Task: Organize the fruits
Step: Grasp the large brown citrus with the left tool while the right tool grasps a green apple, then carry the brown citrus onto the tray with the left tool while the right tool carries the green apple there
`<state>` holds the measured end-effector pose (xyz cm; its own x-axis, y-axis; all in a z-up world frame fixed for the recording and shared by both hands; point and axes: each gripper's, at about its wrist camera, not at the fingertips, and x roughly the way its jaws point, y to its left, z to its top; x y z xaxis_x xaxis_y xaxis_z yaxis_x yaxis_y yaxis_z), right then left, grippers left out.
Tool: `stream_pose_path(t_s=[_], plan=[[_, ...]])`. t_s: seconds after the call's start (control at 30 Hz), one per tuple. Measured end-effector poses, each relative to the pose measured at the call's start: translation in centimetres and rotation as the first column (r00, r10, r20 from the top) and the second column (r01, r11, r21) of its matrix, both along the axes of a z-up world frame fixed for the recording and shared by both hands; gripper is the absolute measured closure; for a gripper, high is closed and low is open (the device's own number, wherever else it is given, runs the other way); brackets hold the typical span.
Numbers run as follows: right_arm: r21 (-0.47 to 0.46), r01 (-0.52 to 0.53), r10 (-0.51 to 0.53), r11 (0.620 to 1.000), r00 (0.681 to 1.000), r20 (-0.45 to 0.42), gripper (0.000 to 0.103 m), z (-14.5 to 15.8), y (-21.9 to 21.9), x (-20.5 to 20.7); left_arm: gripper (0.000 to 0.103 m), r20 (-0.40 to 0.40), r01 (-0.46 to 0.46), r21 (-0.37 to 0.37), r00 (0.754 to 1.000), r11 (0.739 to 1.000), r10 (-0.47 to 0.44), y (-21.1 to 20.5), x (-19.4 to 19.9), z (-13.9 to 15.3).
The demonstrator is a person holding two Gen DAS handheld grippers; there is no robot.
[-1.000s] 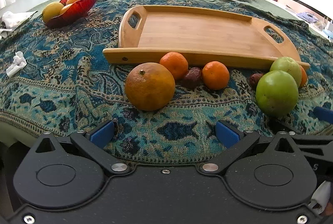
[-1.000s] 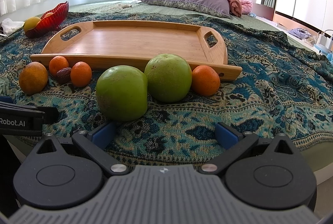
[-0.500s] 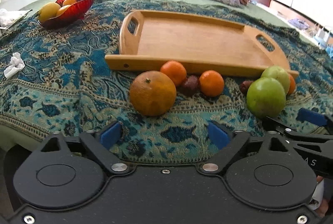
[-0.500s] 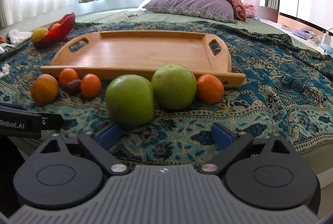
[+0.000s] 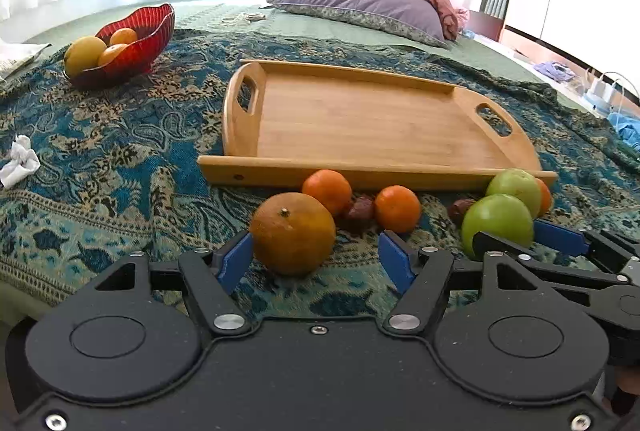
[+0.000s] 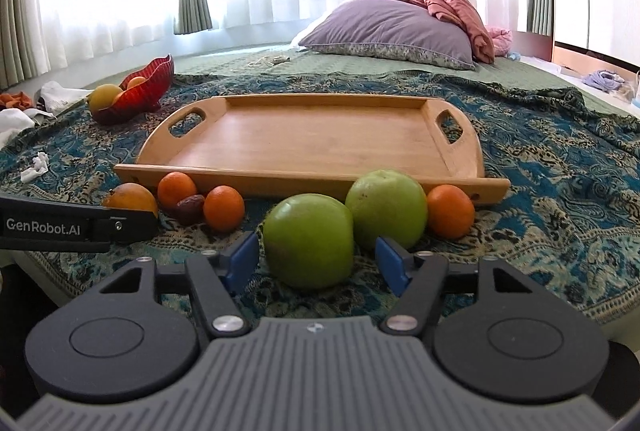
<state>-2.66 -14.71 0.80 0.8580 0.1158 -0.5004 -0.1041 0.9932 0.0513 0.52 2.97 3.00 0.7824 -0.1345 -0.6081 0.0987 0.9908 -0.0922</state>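
While the wooden tray (image 5: 360, 119) lies bare on the patterned blanket (image 5: 100, 151), the fruit sits lined up along its near edge. Just before that edge, the big orange (image 5: 293, 233) sits between the closing jaws of the left gripper (image 5: 316, 259), pads not yet pressing. Nearer the tray's right end, the right gripper (image 6: 316, 259) is closing round the front green apple (image 6: 308, 241), likewise ungripped. Both want centring on the widest girth before lifting, clear of the small oranges (image 5: 397, 209) beside.
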Motion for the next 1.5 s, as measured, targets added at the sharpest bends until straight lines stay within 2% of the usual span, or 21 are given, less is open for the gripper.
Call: stream_pose_path(t_s=[0.3,0.47,0.67,0.77,0.83,0.93,1.1,1.3,1.5], plan=[[-0.020,0.002,-0.002,1.000,1.000,-0.004,0.036,-0.5,1.0,0.8,0.040,0.009,0.000,0.016,1.000,1.000,0.000,0.1,0.7,-1.0],[-0.041,0.040,-0.040,0.998,0.999,0.002,0.038,-1.2,1.4,0.9,0.041,0.018,0.001,0.043,1.000,0.999,-0.002,0.0,0.8,-1.5],[-0.045,0.051,-0.049,0.998,0.998,0.027,0.038,-1.7,1.8,0.7,0.042,0.003,-0.006,0.024,1.000,1.000,0.006,0.1,1.1,-2.3],[-0.054,0.053,-0.052,0.997,0.998,0.033,0.039,-1.8,2.0,0.8,0.046,0.015,-0.008,0.030,1.000,1.000,0.008,0.0,1.1,-2.4],[-0.064,0.054,-0.052,0.997,0.998,0.042,0.040,-1.9,2.2,0.9,0.054,0.029,-0.020,0.036,0.999,0.999,0.019,0.1,1.1,-2.4],[-0.067,0.077,-0.073,0.995,0.996,0.055,0.046,-2.0,2.2,0.7,0.054,0.037,-0.030,0.026,0.999,0.999,0.029,0.2,0.9,-2.2],[-0.007,0.082,-0.082,0.997,0.995,0.060,0.047,-1.5,1.5,0.3,0.055,0.059,-0.038,0.041,0.998,0.998,0.036,0.0,0.4,-1.8],[0.068,0.063,-0.070,0.996,0.992,0.105,0.048,-0.4,0.6,-0.6,0.055,0.110,-0.029,0.045,0.994,0.999,0.024,-0.4,0.1,-0.4],[0.093,0.079,-0.093,0.993,0.983,0.157,0.048,0.5,0.2,-1.0,0.055,0.139,-0.017,0.043,0.990,0.999,0.011,-0.8,0.7,0.7]])
